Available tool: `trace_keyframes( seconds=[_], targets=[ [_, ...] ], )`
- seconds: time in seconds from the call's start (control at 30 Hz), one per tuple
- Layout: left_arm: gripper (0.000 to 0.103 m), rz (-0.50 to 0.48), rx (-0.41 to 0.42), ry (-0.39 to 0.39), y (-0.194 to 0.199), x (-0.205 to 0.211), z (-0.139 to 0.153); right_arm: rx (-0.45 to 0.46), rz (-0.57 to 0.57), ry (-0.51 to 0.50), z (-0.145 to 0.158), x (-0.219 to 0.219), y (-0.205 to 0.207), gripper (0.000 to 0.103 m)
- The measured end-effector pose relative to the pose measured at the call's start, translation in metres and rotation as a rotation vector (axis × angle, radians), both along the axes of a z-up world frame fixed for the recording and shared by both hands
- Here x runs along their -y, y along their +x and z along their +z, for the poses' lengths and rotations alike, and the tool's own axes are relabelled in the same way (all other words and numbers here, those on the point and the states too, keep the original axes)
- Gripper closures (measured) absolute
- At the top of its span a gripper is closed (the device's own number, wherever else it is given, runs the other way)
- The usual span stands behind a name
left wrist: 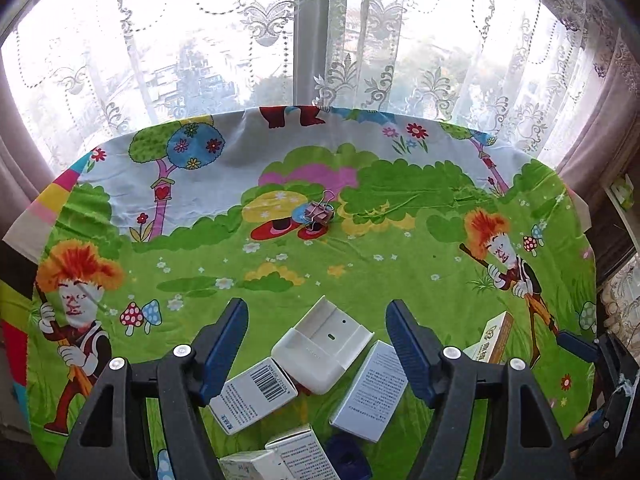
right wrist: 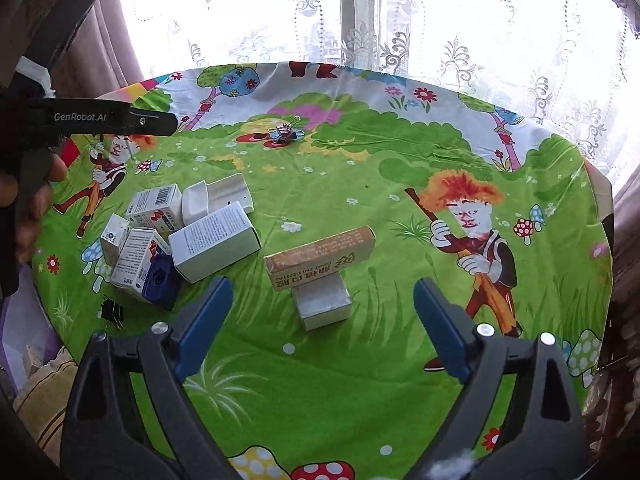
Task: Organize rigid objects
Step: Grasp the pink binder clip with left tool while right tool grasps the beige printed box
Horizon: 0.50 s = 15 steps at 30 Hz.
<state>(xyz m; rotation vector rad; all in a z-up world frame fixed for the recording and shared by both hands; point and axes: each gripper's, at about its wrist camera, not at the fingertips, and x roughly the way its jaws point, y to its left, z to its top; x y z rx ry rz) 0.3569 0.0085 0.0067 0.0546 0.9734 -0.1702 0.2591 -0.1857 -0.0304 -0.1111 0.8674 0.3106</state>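
My left gripper (left wrist: 316, 344) is open and empty, above a pile of small boxes: a white plastic holder (left wrist: 320, 344), a barcode box (left wrist: 256, 394) and a white text box (left wrist: 370, 392). The same pile (right wrist: 180, 236) lies at the left in the right wrist view, with a dark blue object (right wrist: 160, 282). My right gripper (right wrist: 322, 322) is open and empty, just in front of a tan box (right wrist: 320, 258) that rests on a small silver-white box (right wrist: 322, 304). A pink binder clip (left wrist: 318, 214) lies mid-table, also seen in the right wrist view (right wrist: 285, 134).
A round table wears a cartoon-print cloth (right wrist: 360, 184). A black binder clip (right wrist: 110, 312) lies near the left edge. The left gripper body (right wrist: 80, 118) hangs at the upper left. Lace curtains (left wrist: 320, 40) hang behind the table.
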Motion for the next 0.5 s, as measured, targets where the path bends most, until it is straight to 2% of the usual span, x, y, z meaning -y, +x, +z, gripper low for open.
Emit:
trace_keyframes(
  seconds=[0.23, 0.5],
  targets=[
    [0.031, -0.160, -0.071, 0.065, 0.089, 0.029, -0.047, 0.005, 0.019, -0.019, -0.018, -0.002, 0.023, 0.006],
    [0.031, -0.214, -0.117, 0.172, 0.153, 0.041, -0.092, 0.003, 0.048, 0.021, -0.031, 0.000, 0.033, 0.003]
  ],
)
